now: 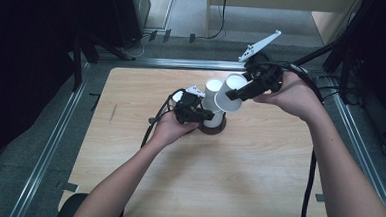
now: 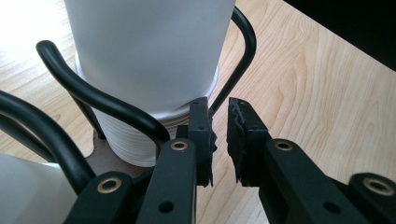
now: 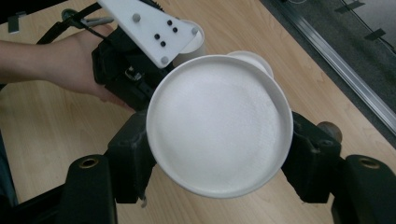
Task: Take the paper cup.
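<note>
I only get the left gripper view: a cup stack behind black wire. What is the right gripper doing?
Observer: The right gripper is shut on a single white cup, with one jaw on each side of it.
Operator: Where is that cup relative to the stack?
Observer: In the high view it is just right of the top of the stack and tilted onto its side. I cannot tell whether they touch.
</note>
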A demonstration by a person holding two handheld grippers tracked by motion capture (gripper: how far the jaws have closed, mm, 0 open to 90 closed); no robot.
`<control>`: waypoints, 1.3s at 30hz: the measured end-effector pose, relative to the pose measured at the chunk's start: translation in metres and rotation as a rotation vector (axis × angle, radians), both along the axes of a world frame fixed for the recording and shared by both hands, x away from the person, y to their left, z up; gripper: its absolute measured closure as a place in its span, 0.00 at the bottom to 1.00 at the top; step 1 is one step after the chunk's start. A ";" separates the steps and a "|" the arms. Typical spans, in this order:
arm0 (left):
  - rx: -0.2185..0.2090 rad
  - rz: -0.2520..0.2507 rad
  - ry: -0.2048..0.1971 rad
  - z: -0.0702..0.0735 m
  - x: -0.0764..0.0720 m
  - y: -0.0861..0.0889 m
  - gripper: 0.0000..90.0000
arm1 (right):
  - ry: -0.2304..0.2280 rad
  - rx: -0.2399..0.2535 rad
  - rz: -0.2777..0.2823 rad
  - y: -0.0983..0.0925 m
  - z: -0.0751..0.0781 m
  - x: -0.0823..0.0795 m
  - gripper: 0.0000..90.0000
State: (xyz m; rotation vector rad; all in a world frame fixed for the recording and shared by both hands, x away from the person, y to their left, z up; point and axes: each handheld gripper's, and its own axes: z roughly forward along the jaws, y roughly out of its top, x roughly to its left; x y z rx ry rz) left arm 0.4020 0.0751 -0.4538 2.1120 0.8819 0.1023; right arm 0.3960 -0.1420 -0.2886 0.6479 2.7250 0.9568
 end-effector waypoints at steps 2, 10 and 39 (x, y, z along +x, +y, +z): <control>0.001 0.000 0.000 0.000 0.000 0.000 0.87 | 0.004 0.005 -0.002 -0.005 -0.005 -0.005 0.37; -0.001 -0.015 0.002 -0.002 -0.002 0.000 0.85 | 0.031 0.049 0.003 -0.020 -0.029 -0.017 0.37; 0.012 -0.175 -0.014 -0.005 -0.038 0.016 0.52 | 0.106 0.054 0.059 -0.033 -0.122 -0.048 0.37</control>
